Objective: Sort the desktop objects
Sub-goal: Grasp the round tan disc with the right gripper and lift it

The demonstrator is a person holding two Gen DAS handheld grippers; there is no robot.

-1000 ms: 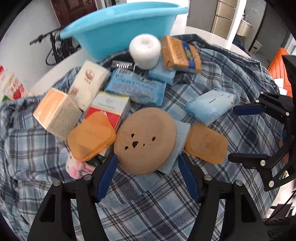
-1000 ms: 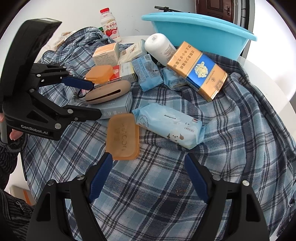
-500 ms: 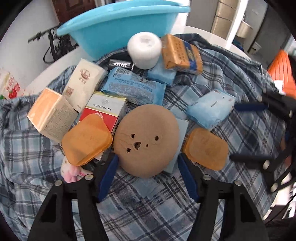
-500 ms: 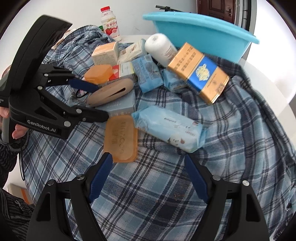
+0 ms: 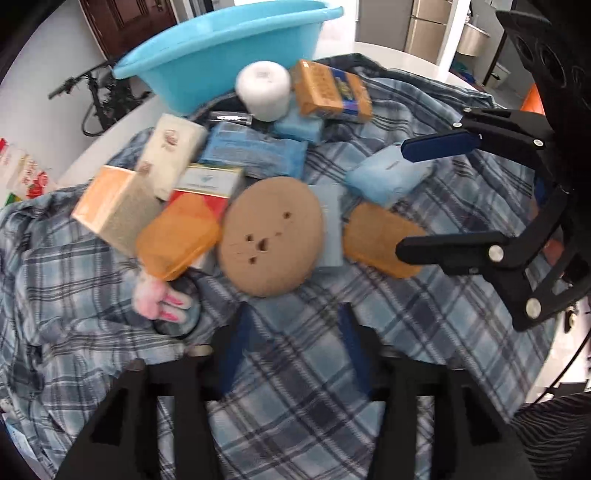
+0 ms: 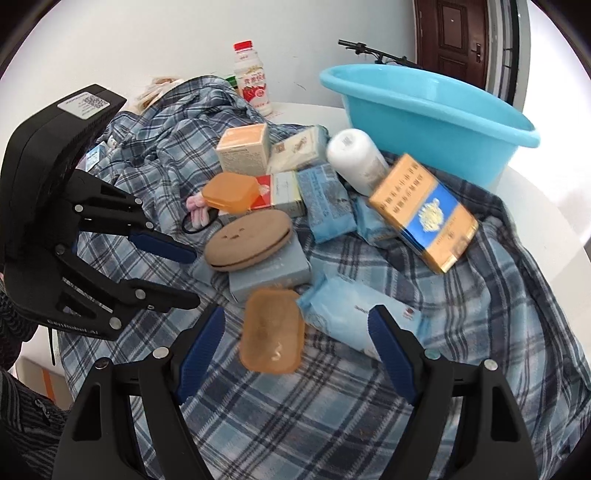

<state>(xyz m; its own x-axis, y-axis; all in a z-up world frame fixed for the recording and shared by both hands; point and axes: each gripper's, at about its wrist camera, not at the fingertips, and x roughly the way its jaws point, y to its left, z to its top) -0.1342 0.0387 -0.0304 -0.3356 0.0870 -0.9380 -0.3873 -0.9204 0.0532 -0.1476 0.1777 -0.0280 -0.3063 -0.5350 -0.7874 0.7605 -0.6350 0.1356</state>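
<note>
A heap of small desktop objects lies on a blue plaid shirt spread over a white round table. In the middle of the heap a brown round case rests on a grey-blue box. Two orange translucent cases are there: one flat on the shirt just beside that box, the other atop a red-and-white cigarette pack. A gold-and-blue carton leans on a white bottle lying on its side. Three pale blue tissue packs show: one behind the round case, one under the carton, one beside the flat orange case. An orange-topped box and a cream pack lie further back, and a pink hair tie lies on the shirt beside the stacked orange case.

A light blue plastic basin stands at the far edge of the table, touching the shirt. A red-capped drink bottle stands upright near a white wall; beyond are a dark wooden door and a bicycle handlebar.

The left gripper hangs just beside the round case, its jaws having just been closing then parting slightly, nothing between them. The right gripper hovers with jaws apart, above the flat orange case and the nearest tissue pack, gripping nothing.
</note>
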